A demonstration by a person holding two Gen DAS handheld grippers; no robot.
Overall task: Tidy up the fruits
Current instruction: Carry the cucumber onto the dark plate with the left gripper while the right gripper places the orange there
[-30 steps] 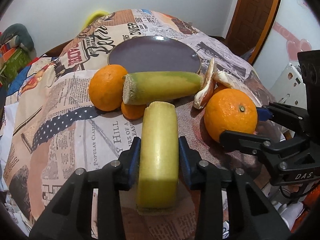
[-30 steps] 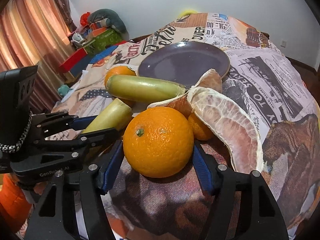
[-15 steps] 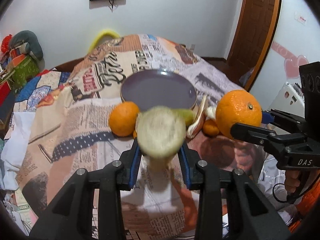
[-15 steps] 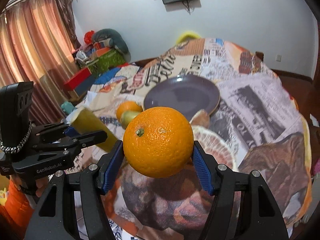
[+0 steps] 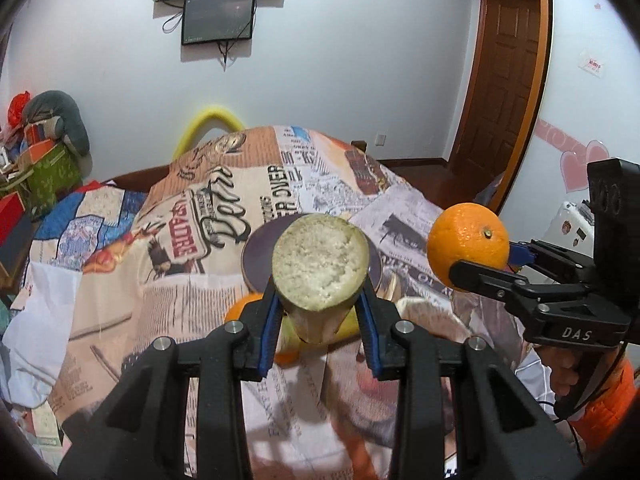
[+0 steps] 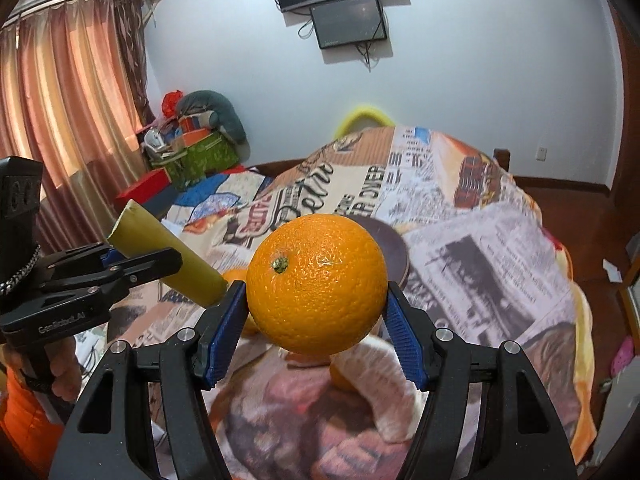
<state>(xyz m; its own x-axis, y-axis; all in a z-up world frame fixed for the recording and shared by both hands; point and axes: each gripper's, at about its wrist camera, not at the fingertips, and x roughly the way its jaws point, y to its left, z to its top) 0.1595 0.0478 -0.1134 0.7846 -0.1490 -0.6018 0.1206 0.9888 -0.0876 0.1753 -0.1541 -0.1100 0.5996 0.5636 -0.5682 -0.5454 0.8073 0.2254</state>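
My left gripper is shut on a yellow-green sugarcane piece, held high above the table with its cut end facing the camera; it also shows in the right wrist view. My right gripper is shut on a large orange, lifted above the table; it shows at the right of the left wrist view. A dark purple plate lies on the table behind both, mostly hidden. A second orange and a pomelo peel lie below.
The table has a newspaper-print cloth. Boxes and bags are piled at the far left by the curtain. A wooden door stands at the right. A screen hangs on the back wall.
Both grippers have risen well above the table with their fruit. The sugarcane piece tilted up so its cut end faces the camera. The plate and other fruit now lie lower and farther off.
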